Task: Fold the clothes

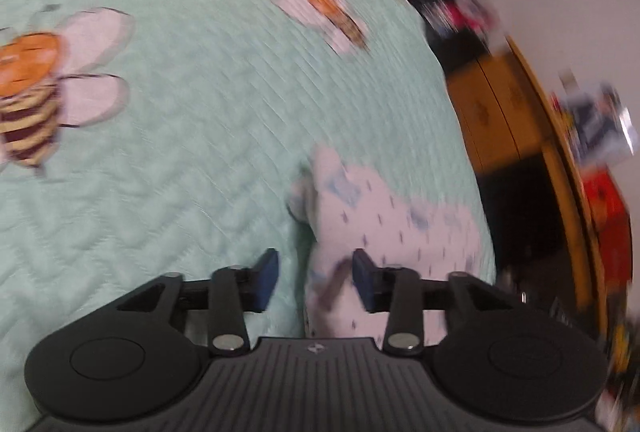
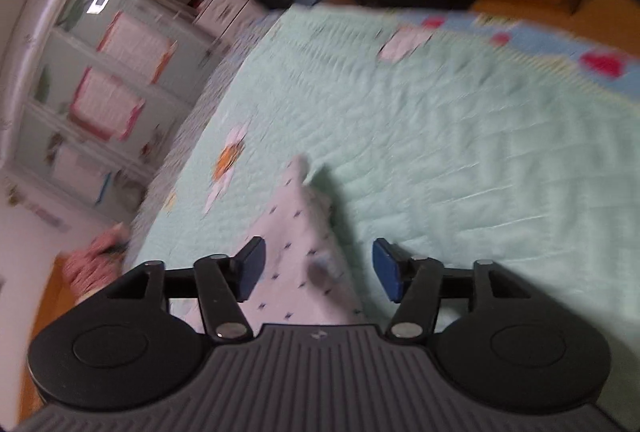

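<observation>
Mint quilt [image 1: 180, 171] on the bed, white garment [image 1: 384, 216] lying on it. My left claw [image 1: 316, 280] and right claw [image 2: 318, 270] both gape, cloth between, ungripped.

One pale dotted garment [image 1: 384, 216], one mint quilt [image 1: 192, 159], two embroidered bees [image 1: 32, 99], two grippers [image 1: 314, 280]

- The mint-green quilted cloth bedspread [image 1: 180, 159] is showing stitched, ridged texture.
- The white dotted soft cloth garment [image 1: 384, 216] is looking matt.
- The black ribbed plastic left gripper [image 1: 314, 282] is looking matt, its rivets shining metallic.
- The far right yellow-brown wooden cabinet [image 1: 488, 111] is appearing smooth.
</observation>
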